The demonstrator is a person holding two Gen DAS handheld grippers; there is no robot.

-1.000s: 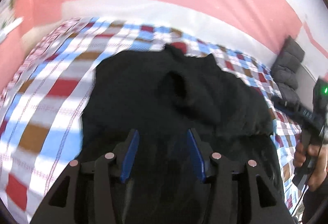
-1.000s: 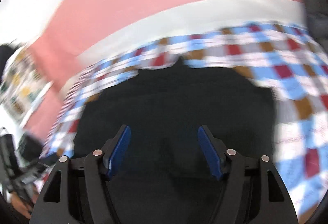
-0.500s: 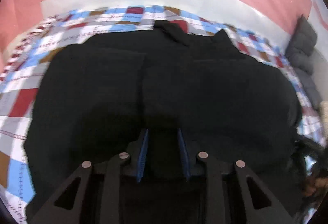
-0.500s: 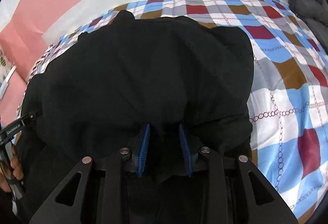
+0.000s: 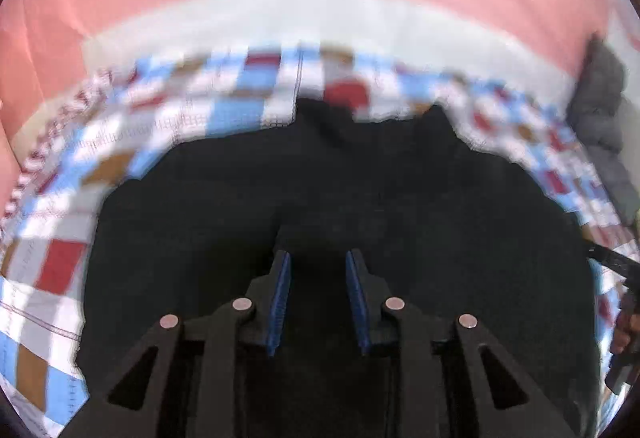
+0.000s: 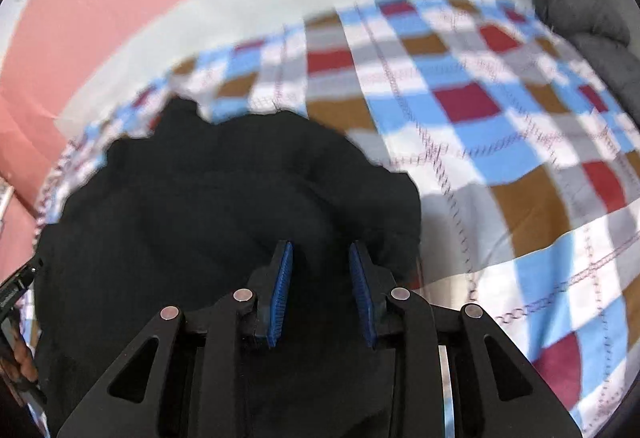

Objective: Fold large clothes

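While the fold is only partly made, black garment point(image 5: 320, 189) lies bunched mid-bed on checked bedspread point(image 6: 500, 125); left gripper point(image 5: 318, 294) and right gripper point(image 6: 320, 278), jaws narrowed, each pinch its near hem. Smoothing and further folds remain.

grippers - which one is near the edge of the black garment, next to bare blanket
The right gripper: the black garment ends just right of its fingers, with checked blanket beyond. The left gripper has garment on both sides.

Checked bedspread point(image 6: 472, 141), black garment point(image 6: 208, 205) apparently bunched
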